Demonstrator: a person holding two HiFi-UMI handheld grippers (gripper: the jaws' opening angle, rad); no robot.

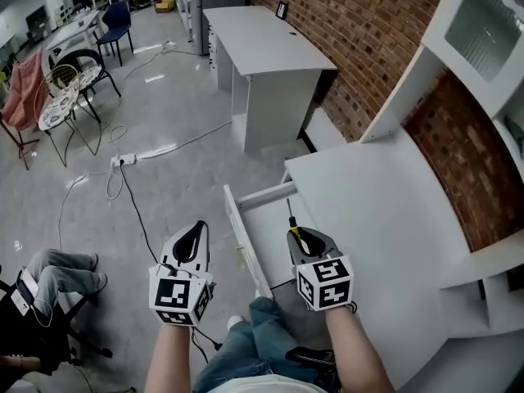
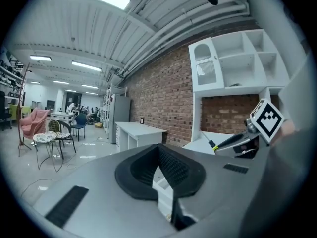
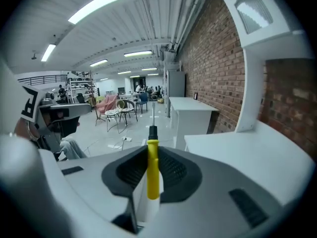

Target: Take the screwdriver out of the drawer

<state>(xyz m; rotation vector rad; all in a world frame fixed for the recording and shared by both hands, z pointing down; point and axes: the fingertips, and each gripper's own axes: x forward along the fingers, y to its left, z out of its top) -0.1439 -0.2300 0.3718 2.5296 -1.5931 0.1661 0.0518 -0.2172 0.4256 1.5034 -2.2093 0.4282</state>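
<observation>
While the right gripper (image 1: 301,236) clamps it, the screwdriver (image 1: 292,220) juts forward.
Yellow handle between the jaws, shaft ahead, above the open drawer (image 1: 243,237); left gripper (image 1: 195,232) clenched, empty.

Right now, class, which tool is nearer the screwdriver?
Right. The right tool grips the screwdriver by its yellow handle; the left tool is off to its left, apart, over the floor.

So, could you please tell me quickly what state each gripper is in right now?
Left gripper: closed, empty.
Right gripper: closed on the yellow-handled, metal-shafted screwdriver.
</observation>
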